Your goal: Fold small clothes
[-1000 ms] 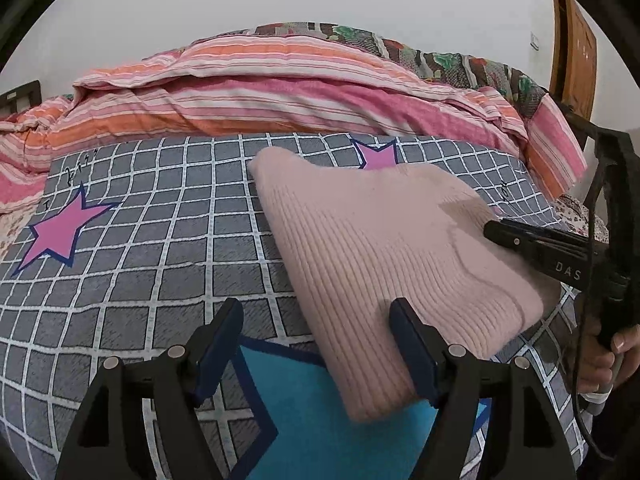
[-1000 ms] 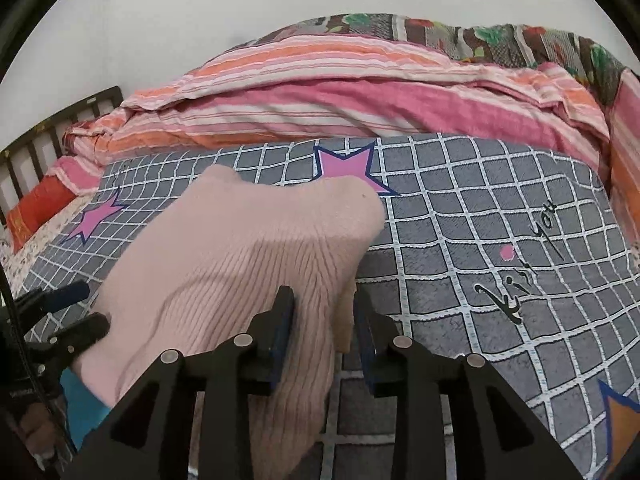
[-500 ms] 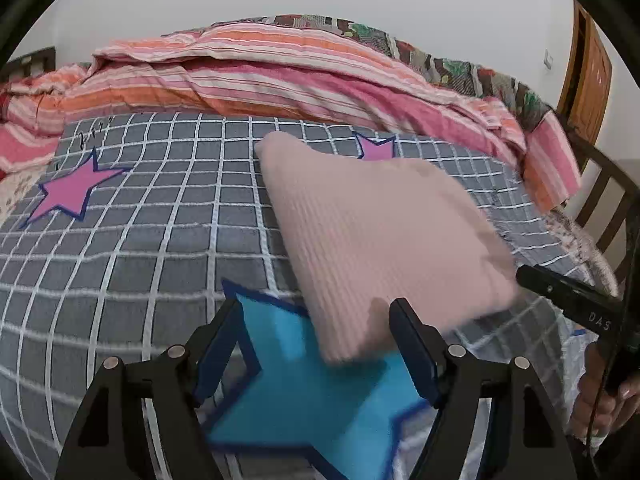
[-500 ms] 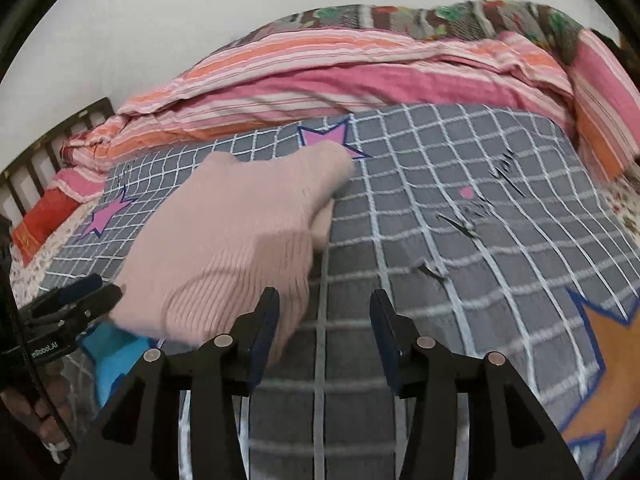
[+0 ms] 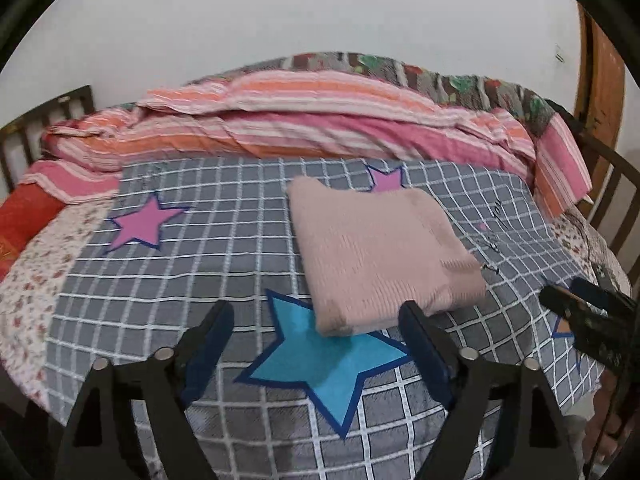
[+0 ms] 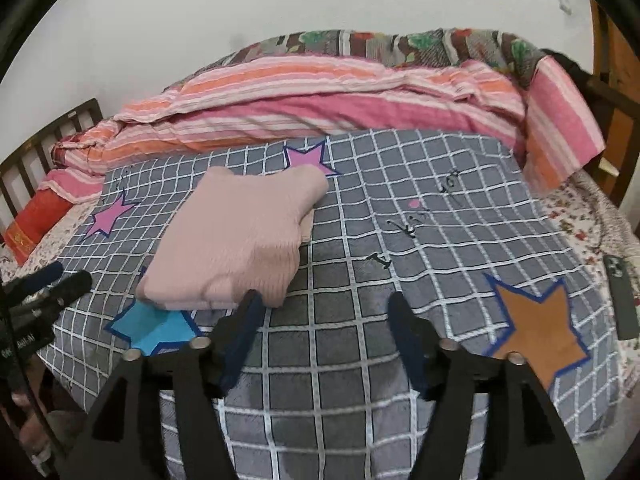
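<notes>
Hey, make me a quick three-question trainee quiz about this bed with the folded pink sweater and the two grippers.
1. True or false: the folded pink ribbed knit sweater is clamped in the left gripper.
2. Which printed star does the sweater's near corner overlap? A) orange star B) blue star C) none
3. Fill in: the dark phone lies near the bed's ___ edge in the right wrist view.

Key:
1. False; the sweater lies free on the grey checked bedsheet, and the right gripper, whose jaws have just been opening, is empty too.
2. B, the blue star.
3. Right.
</notes>
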Demonstrator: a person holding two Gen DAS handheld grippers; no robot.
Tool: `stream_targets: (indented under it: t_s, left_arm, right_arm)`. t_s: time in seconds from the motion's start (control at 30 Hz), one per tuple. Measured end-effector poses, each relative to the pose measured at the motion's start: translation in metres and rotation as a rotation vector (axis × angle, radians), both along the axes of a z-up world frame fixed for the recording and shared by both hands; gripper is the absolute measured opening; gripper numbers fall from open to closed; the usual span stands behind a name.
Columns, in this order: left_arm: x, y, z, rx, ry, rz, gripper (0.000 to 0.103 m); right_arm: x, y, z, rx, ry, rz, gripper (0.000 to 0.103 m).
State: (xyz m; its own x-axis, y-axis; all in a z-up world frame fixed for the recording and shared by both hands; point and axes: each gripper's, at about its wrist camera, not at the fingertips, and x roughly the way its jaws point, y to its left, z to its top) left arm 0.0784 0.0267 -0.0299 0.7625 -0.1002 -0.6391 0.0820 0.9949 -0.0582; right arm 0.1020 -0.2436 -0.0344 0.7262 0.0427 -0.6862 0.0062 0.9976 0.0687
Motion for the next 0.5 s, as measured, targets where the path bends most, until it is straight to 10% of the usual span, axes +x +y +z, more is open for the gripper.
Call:
stream_targets:
  t_s: [0.13, 0.5]
  left_arm:
    - [-0.018, 0.000, 0.014, 0.034, -0.030, 0.026, 0.089]
    - [-0.041, -0.002, 0.028, 0.053, -0.045, 0.045, 0.090]
  right_arm:
    - [-0.022, 0.005, 0.019, -0.017, -0.042, 0.006, 0.095]
    - [-0.052, -0.001, 0.040, -0.036, -0.068, -0.030, 0.097]
